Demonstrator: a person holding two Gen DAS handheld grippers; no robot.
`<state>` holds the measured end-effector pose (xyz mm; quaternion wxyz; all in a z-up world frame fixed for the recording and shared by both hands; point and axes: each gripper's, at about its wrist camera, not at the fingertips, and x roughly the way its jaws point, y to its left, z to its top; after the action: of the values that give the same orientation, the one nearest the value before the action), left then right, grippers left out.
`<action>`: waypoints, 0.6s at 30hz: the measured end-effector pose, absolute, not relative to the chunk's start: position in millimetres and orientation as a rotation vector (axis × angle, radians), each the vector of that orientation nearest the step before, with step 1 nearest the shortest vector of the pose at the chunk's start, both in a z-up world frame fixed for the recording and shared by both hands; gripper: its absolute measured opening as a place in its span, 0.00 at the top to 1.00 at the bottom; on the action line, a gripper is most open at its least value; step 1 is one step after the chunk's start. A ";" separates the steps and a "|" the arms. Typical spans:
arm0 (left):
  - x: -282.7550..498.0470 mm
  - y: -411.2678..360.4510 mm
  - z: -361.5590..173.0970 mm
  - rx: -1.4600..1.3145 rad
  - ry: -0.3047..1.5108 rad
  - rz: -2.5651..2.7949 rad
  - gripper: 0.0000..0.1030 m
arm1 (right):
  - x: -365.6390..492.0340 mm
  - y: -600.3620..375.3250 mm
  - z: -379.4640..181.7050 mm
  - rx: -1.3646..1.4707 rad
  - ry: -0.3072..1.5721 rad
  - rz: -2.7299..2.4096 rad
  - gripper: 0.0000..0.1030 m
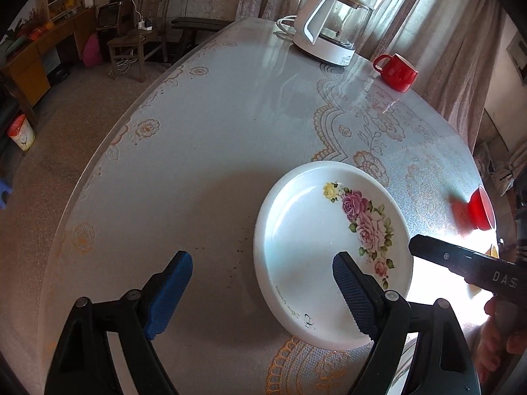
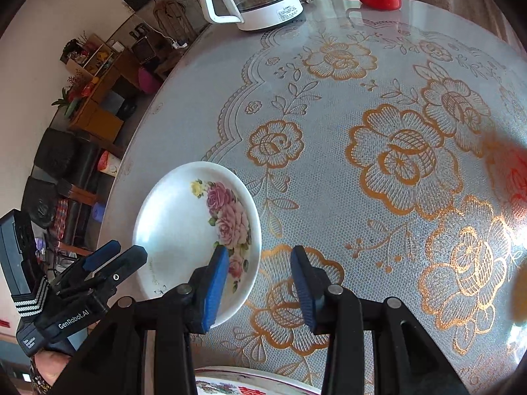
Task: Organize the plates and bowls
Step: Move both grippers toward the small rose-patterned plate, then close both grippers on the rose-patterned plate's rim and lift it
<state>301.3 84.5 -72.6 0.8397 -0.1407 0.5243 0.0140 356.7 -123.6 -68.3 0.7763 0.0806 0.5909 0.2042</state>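
Observation:
A white plate with pink roses (image 1: 329,250) lies flat on the round table, near its left edge. My left gripper (image 1: 263,283) hovers open over it. Its right finger is above the plate's inside, its left finger is over bare table, and the plate's left rim lies between them. In the right wrist view the same plate (image 2: 184,230) sits low and left. My right gripper (image 2: 260,283) stands partly open at the plate's right rim with nothing pressed between its pads. The left gripper (image 2: 115,256) shows beside the plate's far side. A red bowl (image 1: 481,210) stands at the right.
A white and glass kettle (image 1: 329,29) and a red mug (image 1: 395,72) stand at the table's far side. Another flowered plate (image 2: 250,381) peeks in at the near edge. The lace-patterned table (image 2: 395,151) stretches to the right. Chairs and a floor lie beyond its left edge.

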 end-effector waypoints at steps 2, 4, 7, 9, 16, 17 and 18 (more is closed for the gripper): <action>302.2 85.1 -74.2 -0.301 1.112 0.027 0.15 | 358.9 -120.0 -70.0 0.161 1.279 0.442 0.62; 302.4 86.0 -74.8 -0.307 1.112 0.030 0.15 | 359.6 -117.4 -71.7 0.158 1.280 0.444 0.62; 303.3 86.9 -75.1 -0.313 1.110 0.026 0.15 | 360.5 -113.8 -72.5 0.150 1.279 0.447 0.62; 303.1 87.0 -75.0 -0.317 1.107 0.021 0.16 | 360.7 -112.5 -73.2 0.142 1.278 0.445 0.62; 305.2 83.2 -75.0 -0.314 1.109 0.013 0.18 | 361.4 -100.7 -78.1 0.113 1.281 0.444 0.62; 305.8 81.9 -75.0 -0.313 1.110 0.010 0.19 | 362.1 -98.6 -78.6 0.107 1.279 0.446 0.62; 306.1 81.1 -75.1 -0.312 1.111 0.006 0.20 | 362.1 -95.9 -78.9 0.100 1.277 0.451 0.62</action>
<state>306.1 81.1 -75.1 0.8382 -0.1476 0.5250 0.0030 362.1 -95.9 -78.9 0.7783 0.0462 0.5905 0.2085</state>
